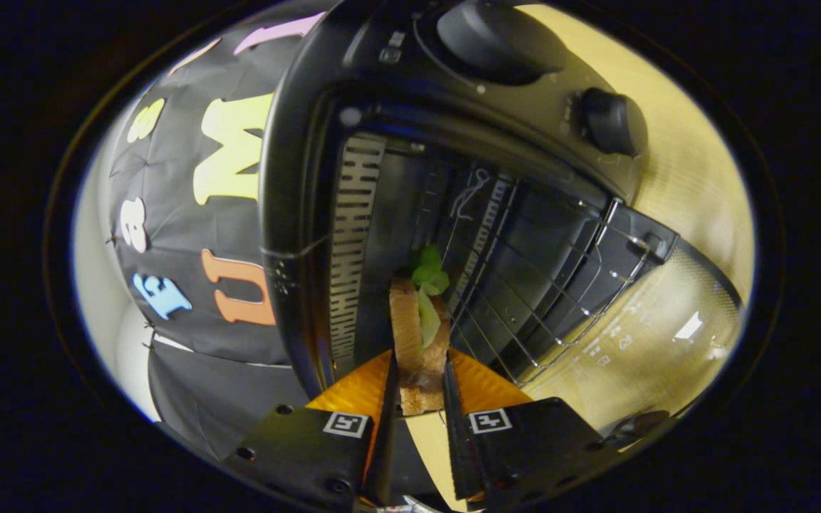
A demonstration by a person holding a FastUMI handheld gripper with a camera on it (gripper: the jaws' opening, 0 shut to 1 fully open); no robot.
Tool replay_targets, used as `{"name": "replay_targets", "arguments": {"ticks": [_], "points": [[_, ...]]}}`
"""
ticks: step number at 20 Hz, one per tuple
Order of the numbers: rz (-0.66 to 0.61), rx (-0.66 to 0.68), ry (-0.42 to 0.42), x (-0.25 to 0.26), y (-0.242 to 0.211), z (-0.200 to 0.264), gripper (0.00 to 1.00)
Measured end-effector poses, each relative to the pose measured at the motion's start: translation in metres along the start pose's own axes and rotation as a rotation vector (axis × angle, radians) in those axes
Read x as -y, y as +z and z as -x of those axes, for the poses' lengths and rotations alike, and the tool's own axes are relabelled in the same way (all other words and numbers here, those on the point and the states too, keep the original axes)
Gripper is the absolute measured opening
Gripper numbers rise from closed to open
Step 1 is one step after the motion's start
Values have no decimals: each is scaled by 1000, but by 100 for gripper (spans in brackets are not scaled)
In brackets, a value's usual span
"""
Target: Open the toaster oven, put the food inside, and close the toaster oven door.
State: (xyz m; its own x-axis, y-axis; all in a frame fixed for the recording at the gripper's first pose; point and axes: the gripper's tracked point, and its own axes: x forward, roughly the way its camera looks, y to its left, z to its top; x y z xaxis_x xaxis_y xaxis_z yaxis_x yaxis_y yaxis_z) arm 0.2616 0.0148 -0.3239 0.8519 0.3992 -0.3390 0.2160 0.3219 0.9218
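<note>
Wire rack (560, 299) sits at my two o'clock inside the open toaster oven (325, 178), so my gripper (419, 388) clamps the sandwich (419, 335) edgewise to slide it in.

Black toaster oven (325, 142), tan sandwich (417, 335) with green lettuce (430, 271)

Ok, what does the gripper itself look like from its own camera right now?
The gripper has two flat black blocks with small screw heads, each bearing a square black-and-white tag. Two thin, narrow fingers run forward from them, flanked by wedge-shaped panels.
</note>
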Motion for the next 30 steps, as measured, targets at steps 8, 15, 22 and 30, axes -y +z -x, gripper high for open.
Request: {"name": "replay_targets", "arguments": {"ticks": [8,15,22,30], "points": [[112,-104,-162,10,-33,7,90],[240,-163,-313,17,-46,28,94],[568,-269,-383,25,-87,85,96],[996,-250,-592,93,-90,149,99]]}}
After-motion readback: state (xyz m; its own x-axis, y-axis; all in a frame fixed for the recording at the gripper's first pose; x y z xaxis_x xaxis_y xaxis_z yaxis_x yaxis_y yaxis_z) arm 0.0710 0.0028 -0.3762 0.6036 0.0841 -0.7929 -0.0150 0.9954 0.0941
